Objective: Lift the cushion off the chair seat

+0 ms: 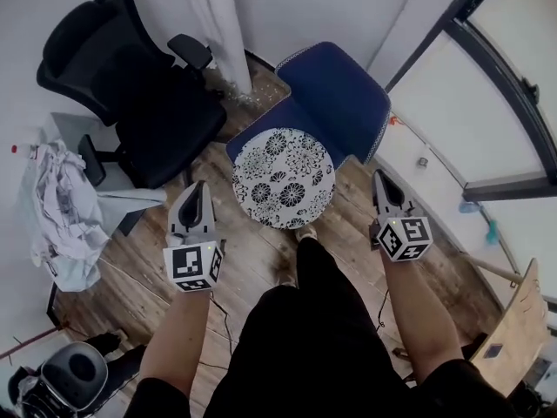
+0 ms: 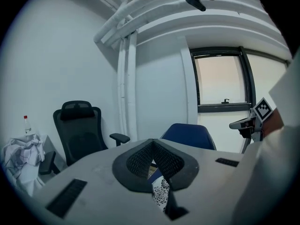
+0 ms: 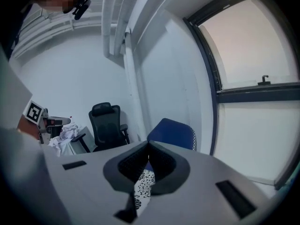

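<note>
The person's legs (image 1: 296,338) stand just before the chair (image 1: 335,94). Its seat carries the round patterned cushion (image 1: 283,177), which reaches the seat's front edge. The left tongs (image 1: 197,185) and right tongs (image 1: 380,175) flank the cushion, clear of it, each closed to a tip and empty. To lift cleanly, I judge both should open wide, pinch the rim at the seat's opposite side edges, and rise level together.

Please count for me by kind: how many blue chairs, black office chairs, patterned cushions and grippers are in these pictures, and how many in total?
blue chair: 1
black office chair: 1
patterned cushion: 1
Grippers: 2, the left gripper and the right gripper
Total: 5
</note>
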Demonstrator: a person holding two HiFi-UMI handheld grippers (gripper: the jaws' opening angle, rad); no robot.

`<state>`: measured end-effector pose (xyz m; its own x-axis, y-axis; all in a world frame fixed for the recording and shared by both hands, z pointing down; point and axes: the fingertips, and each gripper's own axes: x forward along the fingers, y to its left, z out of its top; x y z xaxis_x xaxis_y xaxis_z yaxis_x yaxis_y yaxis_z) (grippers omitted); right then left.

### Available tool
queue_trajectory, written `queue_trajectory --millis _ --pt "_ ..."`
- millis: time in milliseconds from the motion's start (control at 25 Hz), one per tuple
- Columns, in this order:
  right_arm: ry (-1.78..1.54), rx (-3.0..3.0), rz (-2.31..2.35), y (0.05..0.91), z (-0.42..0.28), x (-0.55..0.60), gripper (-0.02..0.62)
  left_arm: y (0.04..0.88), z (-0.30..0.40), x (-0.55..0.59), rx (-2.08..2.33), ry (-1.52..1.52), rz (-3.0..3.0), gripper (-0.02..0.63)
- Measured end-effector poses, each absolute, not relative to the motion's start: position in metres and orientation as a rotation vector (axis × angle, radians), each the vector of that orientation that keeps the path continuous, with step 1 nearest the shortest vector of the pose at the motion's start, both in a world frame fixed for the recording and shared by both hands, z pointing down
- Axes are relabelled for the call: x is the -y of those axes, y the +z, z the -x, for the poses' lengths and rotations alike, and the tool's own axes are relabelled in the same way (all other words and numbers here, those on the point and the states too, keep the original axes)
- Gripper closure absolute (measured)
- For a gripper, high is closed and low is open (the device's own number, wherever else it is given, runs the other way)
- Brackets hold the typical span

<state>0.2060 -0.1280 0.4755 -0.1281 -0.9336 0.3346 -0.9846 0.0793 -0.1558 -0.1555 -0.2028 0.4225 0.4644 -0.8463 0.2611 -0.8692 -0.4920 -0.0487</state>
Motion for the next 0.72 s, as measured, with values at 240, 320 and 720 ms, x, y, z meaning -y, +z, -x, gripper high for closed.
queue_trajectory --millis 240,320,720 --pt "0.6 2.194 -1.922 0.521 -0.213 0.147 0.584 0.458 0.145 0.231 1.525 0.386 -2.573 0.602" --pt "0.623 2.195 -1.905 0.535 -0.216 0.149 0.584 0.472 0.139 0.237 1.525 0.418 -2.577 0.601" --pt "0.711 2.153 -1.904 0.607 -0.224 0.16 0.584 0.523 0.097 0.253 1.47 0.463 -2.582 0.601"
